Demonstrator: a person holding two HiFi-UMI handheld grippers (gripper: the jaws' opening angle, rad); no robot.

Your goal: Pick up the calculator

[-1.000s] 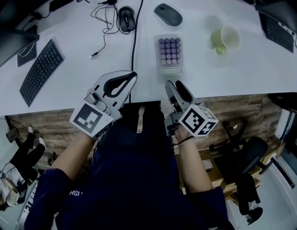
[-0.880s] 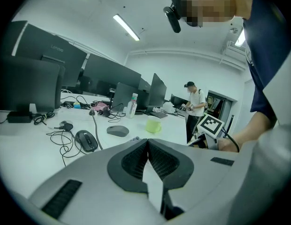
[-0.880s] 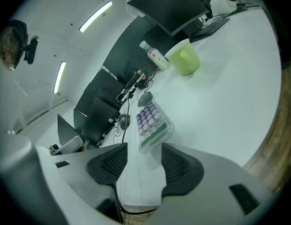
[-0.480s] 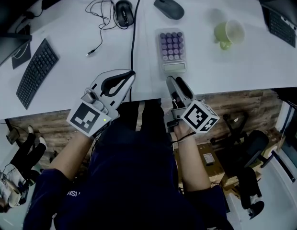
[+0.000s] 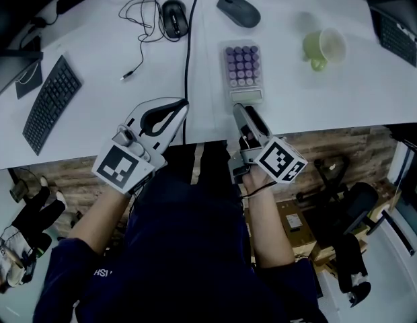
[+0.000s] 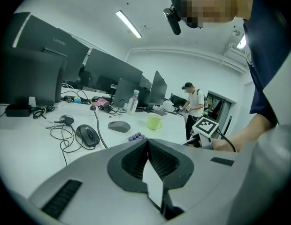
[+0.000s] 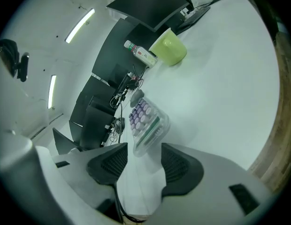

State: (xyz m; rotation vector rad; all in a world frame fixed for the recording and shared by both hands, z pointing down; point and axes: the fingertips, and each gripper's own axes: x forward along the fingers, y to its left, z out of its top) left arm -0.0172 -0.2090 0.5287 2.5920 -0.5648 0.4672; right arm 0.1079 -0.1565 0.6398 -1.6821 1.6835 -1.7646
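The calculator [image 5: 242, 69], clear-cased with purple keys, lies flat on the white desk [image 5: 114, 73] near its front edge. My right gripper [image 5: 243, 113] is open just short of the calculator's near end, with nothing between its jaws. In the right gripper view the calculator [image 7: 148, 121] lies straight ahead of the right gripper [image 7: 144, 153], beyond the jaw tips. To the left, my left gripper [image 5: 181, 106] hovers at the desk's front edge, shut and empty. In the left gripper view the left gripper [image 6: 148, 142] has its tips together, with the calculator's keys [image 6: 135, 137] just beyond them.
A green mug [image 5: 323, 47] stands right of the calculator and a grey mouse [image 5: 238, 10] lies behind it. A black mouse [image 5: 173, 17], a black cable [image 5: 188, 52] and a keyboard [image 5: 52, 101] lie to the left. A person [image 6: 195, 102] stands at the desk's far end.
The right gripper has crept slightly forward toward the calculator's near end. The left gripper has stayed about where it was, still shut.
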